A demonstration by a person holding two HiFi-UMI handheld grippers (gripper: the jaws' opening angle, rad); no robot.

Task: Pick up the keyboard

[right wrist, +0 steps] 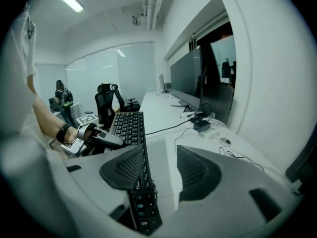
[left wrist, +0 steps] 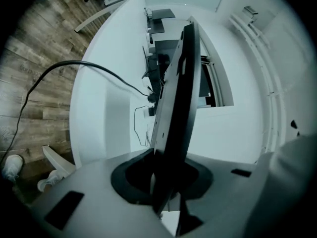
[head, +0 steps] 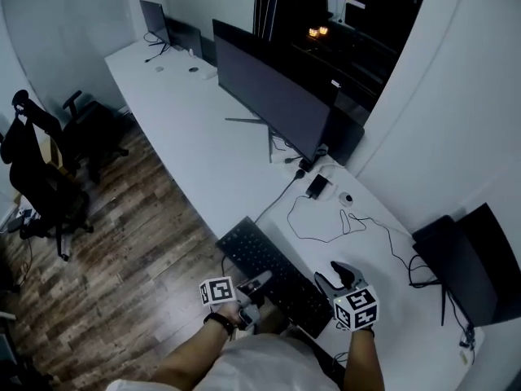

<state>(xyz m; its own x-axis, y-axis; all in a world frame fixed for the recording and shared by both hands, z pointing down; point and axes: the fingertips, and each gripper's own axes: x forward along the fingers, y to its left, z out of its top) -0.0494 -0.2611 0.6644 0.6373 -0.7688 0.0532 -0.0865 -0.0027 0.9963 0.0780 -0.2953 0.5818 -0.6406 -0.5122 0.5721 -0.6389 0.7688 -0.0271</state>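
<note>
While the left gripper [head: 255, 287] is clamped tight on the near long edge of the keyboard [head: 269, 269], the right gripper [head: 343, 274] stands spread at the board's 4 o'clock end. In its own view the key rows run between the 2 pads, close against the left one, with the right pad well clear. The keyboard sits at the near rim of the white desk [head: 203, 145], toward 6 o'clock in the head view, slanting from 10 to 4 — whether it is clear of the desktop I cannot tell. Its black cable [head: 277, 198] trails toward 1 o'clock, to the monitor [head: 269, 96]. Carried by 1 grip alone, the board could swing or slip; raised high, the cable may go taut and tug it back.
</note>
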